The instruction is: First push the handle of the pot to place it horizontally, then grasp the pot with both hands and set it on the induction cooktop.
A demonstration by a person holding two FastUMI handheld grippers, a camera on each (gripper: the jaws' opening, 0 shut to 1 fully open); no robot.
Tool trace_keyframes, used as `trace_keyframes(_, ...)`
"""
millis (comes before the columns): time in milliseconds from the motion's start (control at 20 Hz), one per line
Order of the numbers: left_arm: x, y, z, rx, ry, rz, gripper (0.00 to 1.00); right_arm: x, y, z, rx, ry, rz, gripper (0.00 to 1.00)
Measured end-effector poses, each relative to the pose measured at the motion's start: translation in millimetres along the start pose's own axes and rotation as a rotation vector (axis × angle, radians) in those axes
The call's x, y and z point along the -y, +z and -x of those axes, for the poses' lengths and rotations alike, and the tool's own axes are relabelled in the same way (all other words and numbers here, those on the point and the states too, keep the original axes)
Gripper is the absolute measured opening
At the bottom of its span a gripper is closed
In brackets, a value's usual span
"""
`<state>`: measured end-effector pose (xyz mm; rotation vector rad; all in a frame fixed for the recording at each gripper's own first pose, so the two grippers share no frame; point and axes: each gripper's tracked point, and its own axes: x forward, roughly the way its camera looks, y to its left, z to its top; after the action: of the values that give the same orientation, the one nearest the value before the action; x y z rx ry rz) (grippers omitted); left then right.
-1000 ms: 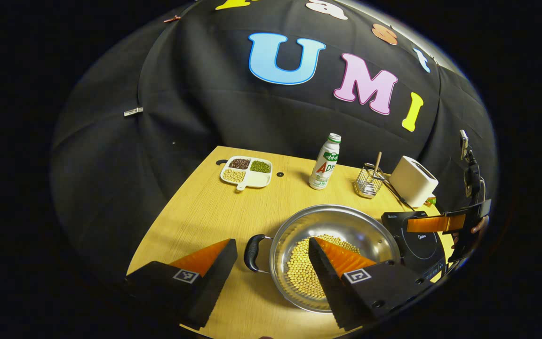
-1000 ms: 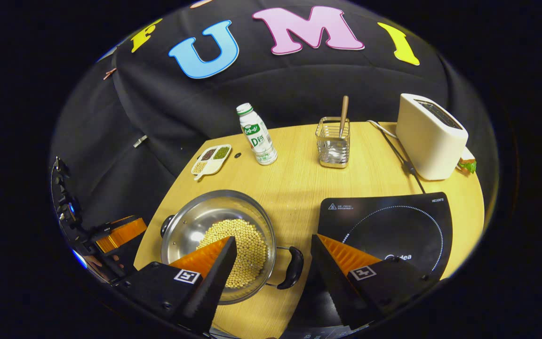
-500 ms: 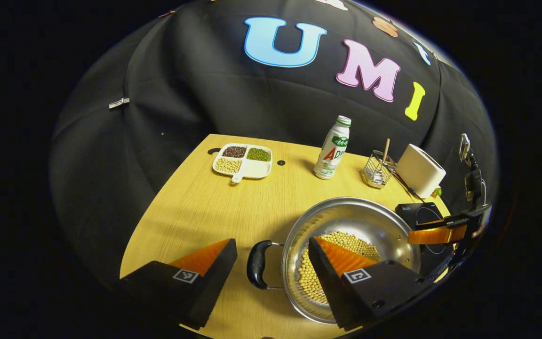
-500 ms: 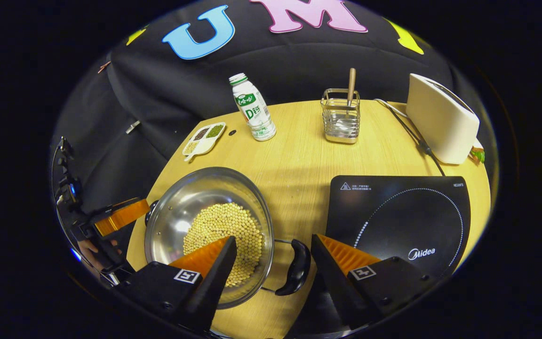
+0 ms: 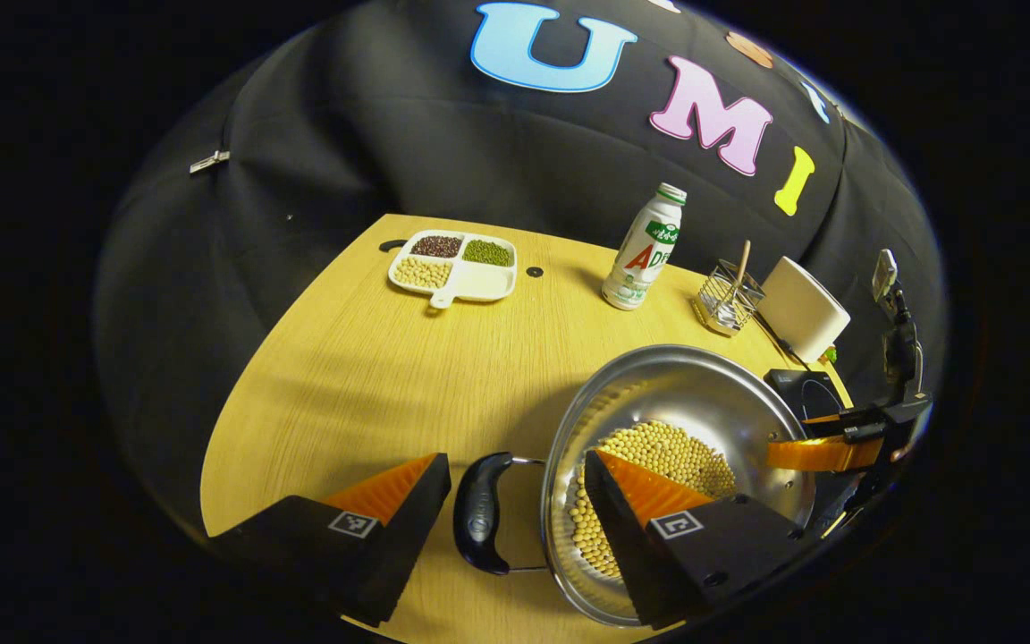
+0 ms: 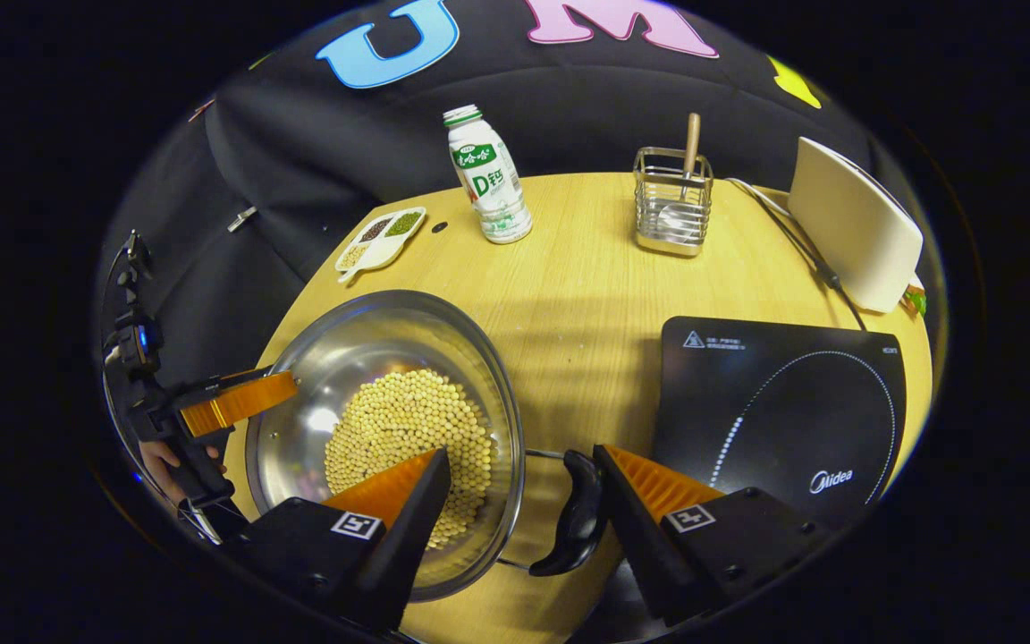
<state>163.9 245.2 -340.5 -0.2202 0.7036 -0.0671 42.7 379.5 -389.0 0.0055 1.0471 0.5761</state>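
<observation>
Our left tongs (image 5: 515, 487) are spread wide, straddling the pot's left handle (image 5: 479, 512) and rim: one finger sits outside the handle, the other hangs over the soybeans (image 5: 658, 461) inside. Neither finger clearly presses on anything. Our right tongs (image 6: 519, 487) are spread too, one finger above the beans, the other just beside the right handle (image 6: 576, 523), perhaps touching it; we cannot tell.

The steel pot (image 6: 363, 358) stands on the tabletop (image 6: 586, 286) near its front edge, with the induction cooktop (image 6: 783, 402) apart on its right. Toward the back edge are a divided dish (image 5: 452, 266) holding beans of several kinds in three of its compartments, a milk bottle (image 6: 488, 174), a wire holder (image 6: 671, 201) with a wooden-handled utensil, and a toaster (image 6: 855, 228).
</observation>
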Motion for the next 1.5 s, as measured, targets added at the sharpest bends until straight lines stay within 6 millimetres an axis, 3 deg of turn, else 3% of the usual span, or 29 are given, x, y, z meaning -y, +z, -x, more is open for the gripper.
trace_keyframes(250,-8,-11,-6,-0.036,-0.006,0.023,0.9,-5,-7,-17,-0.02,-0.033,0.042,0.94)
trace_keyframes(350,-18,-13,-6,-0.045,-0.002,0.018,0.88,-6,-13,-24,-0.038,-0.041,0.042,0.78)
trace_keyframes(600,-31,-20,-9,-0.07,0.018,0.024,0.7,-4,-24,-33,-0.066,-0.067,0.051,0.74)
trace_keyframes(750,-34,-23,-7,-0.068,0.021,0.034,0.66,-5,-22,-34,-0.062,-0.065,-0.006,0.7)
trace_keyframes(850,-34,-24,-5,-0.07,0.024,0.04,0.64,-6,-22,-30,-0.078,-0.058,-0.017,0.62)
trace_keyframes(1000,-31,-29,2,-0.076,0.015,0.067,0.59,-7,-24,-31,-0.077,-0.056,0.002,0.63)
trace_keyframes(1150,-27,-33,13,-0.084,0.016,0.086,0.57,-8,-24,-18,-0.068,-0.054,0.028,0.63)
trace_keyframes(1350,-13,-19,36,-0.065,0.028,0.064,0.57,-8,-13,8,-0.045,-0.048,0.031,0.63)
trace_keyframes(1400,-8,-15,42,-0.064,0.027,0.058,0.57,-7,-11,18,-0.038,-0.05,0.033,0.59)
trace_keyframes(1500,6,-9,53,-0.062,0.017,0.051,0.57,0,-9,37,-0.028,-0.064,0.023,0.63)
